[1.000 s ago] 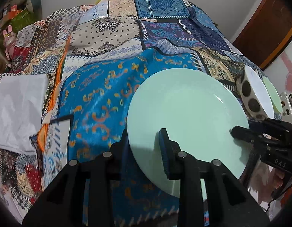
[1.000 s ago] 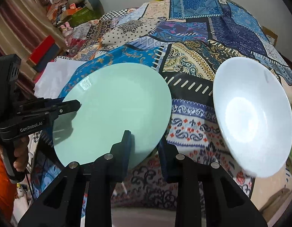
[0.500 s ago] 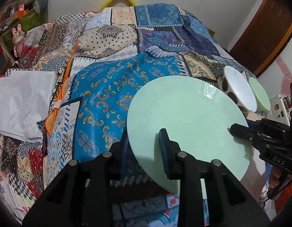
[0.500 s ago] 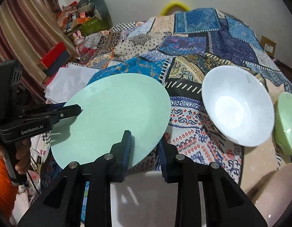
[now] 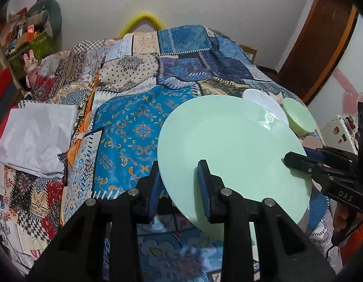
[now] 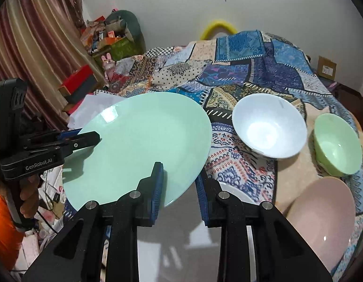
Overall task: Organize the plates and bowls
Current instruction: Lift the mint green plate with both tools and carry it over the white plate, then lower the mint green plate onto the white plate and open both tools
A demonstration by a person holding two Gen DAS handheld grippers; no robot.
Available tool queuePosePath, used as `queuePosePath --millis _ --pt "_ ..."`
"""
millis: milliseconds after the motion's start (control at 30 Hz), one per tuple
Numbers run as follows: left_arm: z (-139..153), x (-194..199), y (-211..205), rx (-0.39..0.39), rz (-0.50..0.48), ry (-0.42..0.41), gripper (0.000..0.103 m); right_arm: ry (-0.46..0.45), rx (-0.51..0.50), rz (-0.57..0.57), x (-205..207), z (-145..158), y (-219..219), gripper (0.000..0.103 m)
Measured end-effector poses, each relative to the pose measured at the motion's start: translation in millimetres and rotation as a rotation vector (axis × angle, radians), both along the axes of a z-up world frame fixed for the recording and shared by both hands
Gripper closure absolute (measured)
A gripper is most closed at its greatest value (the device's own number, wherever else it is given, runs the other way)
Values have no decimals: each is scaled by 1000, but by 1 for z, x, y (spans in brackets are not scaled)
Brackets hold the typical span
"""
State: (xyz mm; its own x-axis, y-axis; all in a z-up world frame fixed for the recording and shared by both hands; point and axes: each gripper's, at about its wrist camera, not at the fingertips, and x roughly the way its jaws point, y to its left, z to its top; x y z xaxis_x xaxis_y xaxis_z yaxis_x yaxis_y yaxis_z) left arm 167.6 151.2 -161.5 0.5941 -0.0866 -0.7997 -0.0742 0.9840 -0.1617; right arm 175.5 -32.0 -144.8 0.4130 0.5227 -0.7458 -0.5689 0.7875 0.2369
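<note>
The patchwork cloth point(image 6: 263, 70) covers the whole surface, and every place here is given from the mint-green plate point(image 6: 139, 141), the largest dish in view. That plate is in the air above the near edge of the cloth, tilted, carried between both tools.

The left gripper point(image 5: 179, 183) has its jaws nearly closed, clamped on the plate's left rim, one pad under and one on top. The right gripper point(image 6: 180, 183) is likewise nearly closed, pinching the opposite rim.

Right of the plate, resting on the cloth and apart from it, sits the white bowl point(image 6: 269, 127). Further right, near the white bowl, is the small green bowl point(image 6: 336, 143). Nearer than both, to the plate's lower right, lies a pink dish point(image 6: 322, 221), whether plate or shallow bowl I cannot tell. Beneath the plate's near edge a white plate point(image 6: 235, 192) shows only as a sliver.

The step in hand looks like carrying the plate to a stacking spot. The next move probably calls for both hands travelling together, levelling the plate, lowering it squarely onto its resting place, then loosening both grips evenly so it does not slide.
</note>
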Motion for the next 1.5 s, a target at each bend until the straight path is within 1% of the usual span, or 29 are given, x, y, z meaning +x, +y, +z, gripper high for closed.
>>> queuePosePath --millis 233,600,733,1000,1200,1500 --pt "18 -25 -28 31 -15 -29 74 -12 23 -17 -16 5 -22 78" --pt "18 -48 -62 41 -36 -22 74 9 40 -45 -36 -6 -55 78" --pt "12 -54 -73 39 -49 -9 74 19 40 -56 -43 -12 -63 78" --pt "-5 -60 -93 46 -72 24 74 69 41 -79 -50 -32 -79 78" --pt "-24 -57 -101 39 -85 64 74 100 31 -92 -51 -45 -84 78" --pt "-44 -49 -107 42 -94 100 74 150 37 -107 -48 -61 -91 78"
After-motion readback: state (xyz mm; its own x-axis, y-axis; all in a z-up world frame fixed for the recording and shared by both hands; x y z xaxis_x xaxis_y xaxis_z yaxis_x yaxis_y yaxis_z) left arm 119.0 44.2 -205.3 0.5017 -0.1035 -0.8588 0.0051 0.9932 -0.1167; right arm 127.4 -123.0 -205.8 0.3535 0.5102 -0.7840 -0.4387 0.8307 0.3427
